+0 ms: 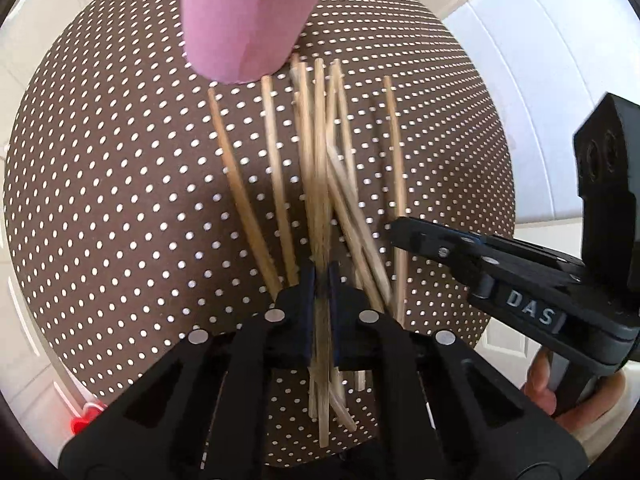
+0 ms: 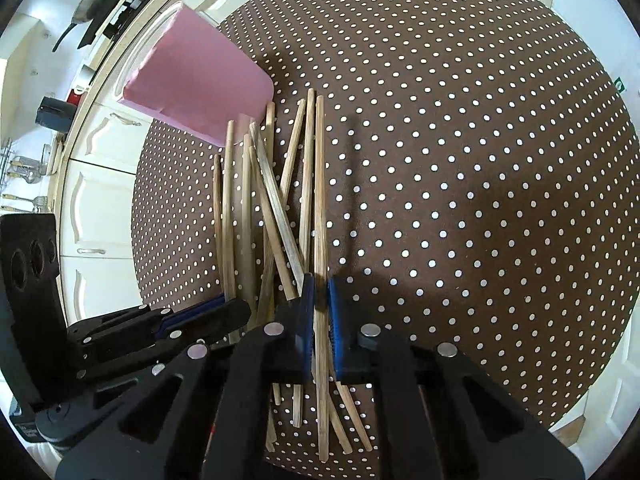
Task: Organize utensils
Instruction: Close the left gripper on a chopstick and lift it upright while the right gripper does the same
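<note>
Several bamboo chopsticks (image 1: 280, 200) lie in a loose, crossed heap on a round table with a brown polka-dot cloth (image 1: 120, 200). A pink holder (image 1: 244, 20) stands at their far ends, and in the right wrist view the pink holder (image 2: 196, 84) sits at the upper left. My left gripper (image 1: 322, 276) is shut on a chopstick (image 1: 320, 160) in the middle of the heap. My right gripper (image 2: 320, 292) is shut on the long chopstick (image 2: 319, 200) at the heap's right edge. The two grippers are side by side, the left gripper (image 2: 236, 310) close to the right one.
White cabinet doors (image 2: 96, 200) and a counter with kitchen tools (image 2: 92, 4) lie beyond the table's left rim in the right wrist view. The cloth's right half (image 2: 480, 200) carries only shadows. A hand (image 1: 548, 392) grips the right gripper's handle.
</note>
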{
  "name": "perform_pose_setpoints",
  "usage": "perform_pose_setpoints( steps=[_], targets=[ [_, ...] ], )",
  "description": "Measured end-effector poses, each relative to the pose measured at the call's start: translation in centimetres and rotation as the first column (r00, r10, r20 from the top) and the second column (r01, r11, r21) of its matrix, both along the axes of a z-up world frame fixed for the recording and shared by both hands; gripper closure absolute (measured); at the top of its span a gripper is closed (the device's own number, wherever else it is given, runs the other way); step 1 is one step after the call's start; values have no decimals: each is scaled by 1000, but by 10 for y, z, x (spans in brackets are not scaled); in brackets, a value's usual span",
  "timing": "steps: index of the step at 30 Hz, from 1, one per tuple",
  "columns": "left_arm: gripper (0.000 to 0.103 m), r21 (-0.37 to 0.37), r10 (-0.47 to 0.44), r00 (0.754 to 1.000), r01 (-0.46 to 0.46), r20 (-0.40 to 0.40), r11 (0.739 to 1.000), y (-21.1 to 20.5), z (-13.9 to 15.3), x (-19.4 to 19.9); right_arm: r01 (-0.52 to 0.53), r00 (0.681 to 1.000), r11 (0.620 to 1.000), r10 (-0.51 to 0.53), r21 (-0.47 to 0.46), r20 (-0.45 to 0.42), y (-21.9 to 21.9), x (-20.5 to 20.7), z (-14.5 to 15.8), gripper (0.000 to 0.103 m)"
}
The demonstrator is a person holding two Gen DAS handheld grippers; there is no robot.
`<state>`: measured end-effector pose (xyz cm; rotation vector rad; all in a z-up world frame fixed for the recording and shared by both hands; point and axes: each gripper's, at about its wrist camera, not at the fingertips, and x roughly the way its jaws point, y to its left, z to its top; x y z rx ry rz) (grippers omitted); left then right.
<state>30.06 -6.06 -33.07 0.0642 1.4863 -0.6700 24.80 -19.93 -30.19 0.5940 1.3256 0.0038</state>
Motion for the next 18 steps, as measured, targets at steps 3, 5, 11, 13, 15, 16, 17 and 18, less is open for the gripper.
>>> perform_pose_setpoints(
  steps=[3,5,11,13,15,16,17,18],
  targets=[
    [96,21,30,999,-30,-12,999,5,-7,4,-12,1000,1000,11,-9,-20,9,6,-4,97],
    [96,26,65,997,-64,-36,998,8,-14,9,-13,999,1000,13,-15,-31,10,2,-9,97],
    [96,14,86,996,-85,-24,996,18,-16,7,-1,1000,999,0,-33,-27,19,-1,-8,97],
    [97,13,94,996,-93,-13,996,20,-12,2,4,1000,999,-4,-37,-12,19,-7,-3,97],
    [97,10,103,995,-103,0,995,29,2,-10,12,1000,999,-12,-48,1,19,-12,3,97],
    [97,3,108,994,-108,5,994,32,6,-11,16,1000,999,-16,-48,5,17,-14,7,97],
    [97,1,113,994,-113,9,994,36,11,-12,19,1000,999,-18,-46,14,16,-15,11,97],
    [97,-1,120,993,-120,15,993,36,18,-13,19,1000,999,-18,-47,22,14,-16,15,97]
  ],
)
